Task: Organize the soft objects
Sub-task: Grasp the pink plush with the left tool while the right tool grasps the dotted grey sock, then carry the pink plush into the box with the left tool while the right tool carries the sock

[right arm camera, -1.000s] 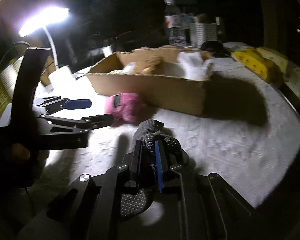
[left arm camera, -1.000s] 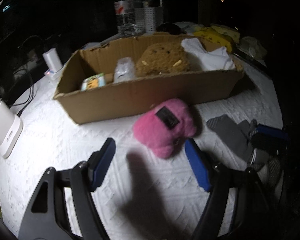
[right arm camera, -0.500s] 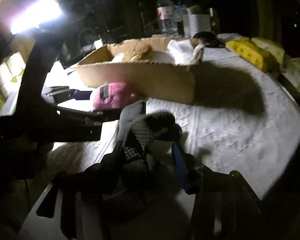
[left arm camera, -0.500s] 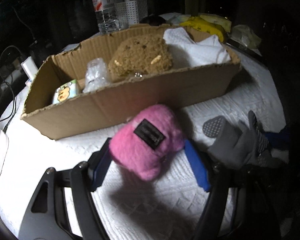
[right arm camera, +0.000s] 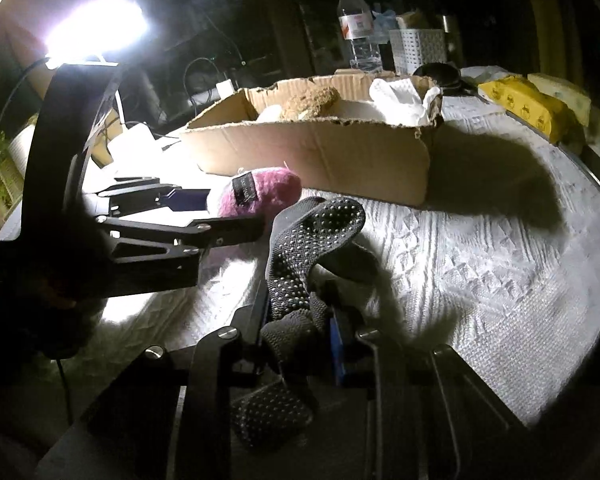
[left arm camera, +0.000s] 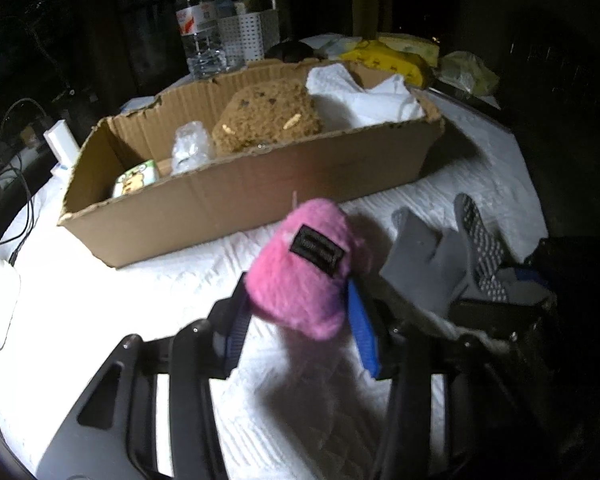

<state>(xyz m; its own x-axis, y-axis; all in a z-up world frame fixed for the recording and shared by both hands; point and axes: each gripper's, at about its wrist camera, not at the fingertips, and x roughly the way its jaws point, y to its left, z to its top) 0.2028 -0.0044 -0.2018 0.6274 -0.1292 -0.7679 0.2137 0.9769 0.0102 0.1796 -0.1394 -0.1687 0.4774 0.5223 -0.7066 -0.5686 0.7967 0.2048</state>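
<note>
My left gripper (left arm camera: 300,316) is shut on a pink plush toy (left arm camera: 304,268) with a black label and holds it above the white tablecloth, in front of the cardboard box (left arm camera: 260,196). My right gripper (right arm camera: 300,316) is shut on a grey sock with grip dots (right arm camera: 312,240), which sticks up between its jaws. The sock also shows in the left wrist view (left arm camera: 452,256), to the right of the pink toy. The pink toy (right arm camera: 256,196) and left gripper show at the left of the right wrist view. The box (right arm camera: 320,152) holds a brown plush (left arm camera: 264,120) and a white cloth (left arm camera: 364,96).
A water bottle (left arm camera: 200,28) and a white perforated basket (left arm camera: 248,36) stand behind the box. Yellow packs (right arm camera: 532,108) lie at the far right. A bright lamp (right arm camera: 96,28) and cables are at the left. A small carton (left arm camera: 136,178) and crumpled plastic (left arm camera: 190,148) lie in the box.
My left gripper closed on the pink plush and lifted it off the cloth. My right gripper lifted the grey sock, which now stands up between its jaws.
</note>
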